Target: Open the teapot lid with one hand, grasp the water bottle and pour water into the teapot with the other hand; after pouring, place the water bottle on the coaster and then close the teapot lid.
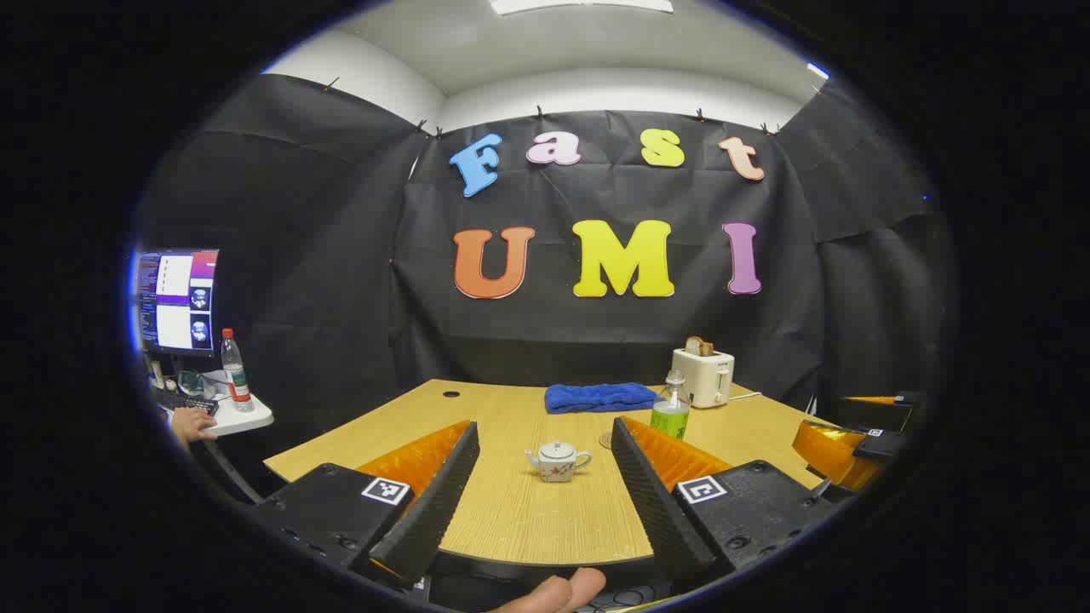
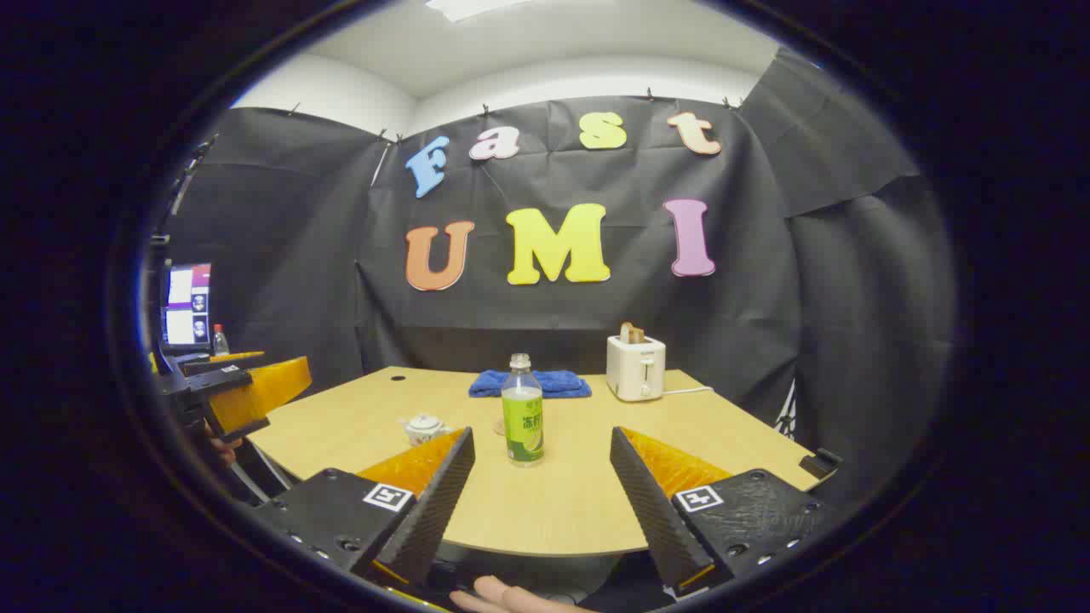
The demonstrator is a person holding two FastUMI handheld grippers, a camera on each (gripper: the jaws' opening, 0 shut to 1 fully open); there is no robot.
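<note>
Teapot (image 1: 558,461), small, white ceramic with its lid on, stands on the pale wooden tabletop (image 1: 511,511) not far from the near edge; we see it between the widely parted fingers of the left gripper (image 1: 545,477), which holds nothing. We find the clear plastic water bottle with the green label (image 2: 522,411) upright toward the tabletop's middle, framed by the right gripper (image 2: 541,472), likewise wide open and empty. A folded blue towel (image 2: 530,383) and a white toaster (image 2: 635,366) sit along the far edge.
</note>
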